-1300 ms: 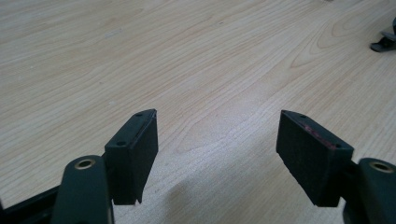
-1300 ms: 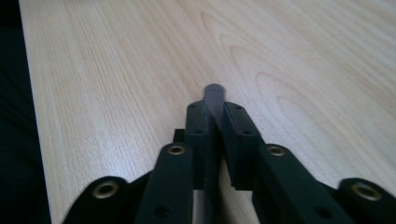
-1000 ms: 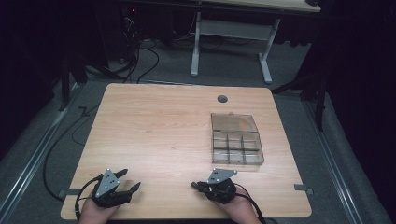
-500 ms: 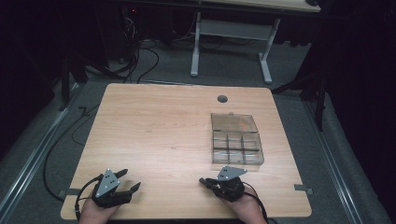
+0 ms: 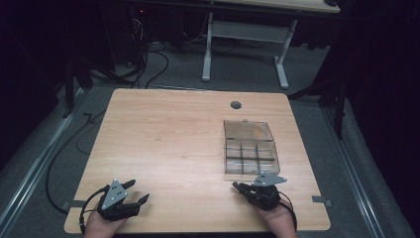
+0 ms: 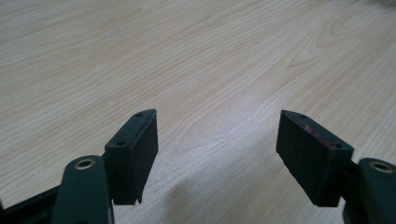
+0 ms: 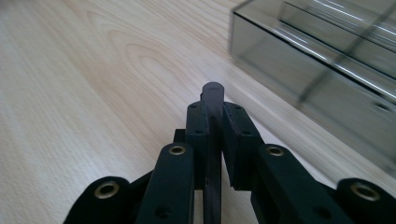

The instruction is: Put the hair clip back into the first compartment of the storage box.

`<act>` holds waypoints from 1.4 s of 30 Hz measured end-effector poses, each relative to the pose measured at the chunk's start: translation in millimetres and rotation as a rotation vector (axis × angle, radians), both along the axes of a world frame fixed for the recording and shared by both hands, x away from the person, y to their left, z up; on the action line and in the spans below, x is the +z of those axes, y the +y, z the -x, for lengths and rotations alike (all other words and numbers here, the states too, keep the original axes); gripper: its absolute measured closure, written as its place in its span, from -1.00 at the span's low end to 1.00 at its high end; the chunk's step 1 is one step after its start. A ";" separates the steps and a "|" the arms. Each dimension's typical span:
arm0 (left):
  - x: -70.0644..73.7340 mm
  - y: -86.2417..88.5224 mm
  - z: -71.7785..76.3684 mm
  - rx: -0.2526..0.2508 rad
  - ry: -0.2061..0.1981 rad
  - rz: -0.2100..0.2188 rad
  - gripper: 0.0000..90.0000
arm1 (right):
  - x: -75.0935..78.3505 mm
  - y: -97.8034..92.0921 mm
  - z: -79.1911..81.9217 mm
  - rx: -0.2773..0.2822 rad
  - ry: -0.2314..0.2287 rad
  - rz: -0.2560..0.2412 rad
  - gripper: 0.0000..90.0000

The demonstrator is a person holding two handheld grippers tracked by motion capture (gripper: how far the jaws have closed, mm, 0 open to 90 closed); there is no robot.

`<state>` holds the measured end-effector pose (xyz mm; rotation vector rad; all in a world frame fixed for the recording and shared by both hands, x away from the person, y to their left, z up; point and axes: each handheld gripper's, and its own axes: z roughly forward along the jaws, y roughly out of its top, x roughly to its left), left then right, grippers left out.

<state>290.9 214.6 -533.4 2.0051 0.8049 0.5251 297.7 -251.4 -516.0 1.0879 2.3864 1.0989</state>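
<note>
Your right tool [image 5: 241,188], pinching a thin dark piece [image 7: 212,100], has shifted right to just near of the clear compartment box [image 5: 250,148]; a drop-off looks next. Left tool [image 5: 136,192]: spread, empty, near-left on the surface [image 5: 168,139].

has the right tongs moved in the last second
Yes. In the high view the right tongs have slid rightward along the table's near edge, now sitting just below the clear compartment box rather than left of its near corner.

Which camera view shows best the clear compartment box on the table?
The high view: the whole clear compartment box shows, its dividers and open lid visible. The right gripper view shows one blurred near corner.
</note>
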 end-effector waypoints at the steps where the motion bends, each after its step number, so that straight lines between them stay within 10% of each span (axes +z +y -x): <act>1: 0.0 0.0 0.0 0.000 0.000 0.000 -0.33 | 0.0 0.0 0.0 0.000 0.000 0.000 0.81; 14: 0.1 0.2 0.1 -0.003 0.000 0.000 -0.33 | -1.9 -35.3 -2.8 -0.119 0.015 0.008 0.81; 42: -0.1 -0.5 0.3 -0.003 0.000 -0.003 -0.33 | -4.3 -40.4 -3.5 -0.132 0.027 -0.020 0.59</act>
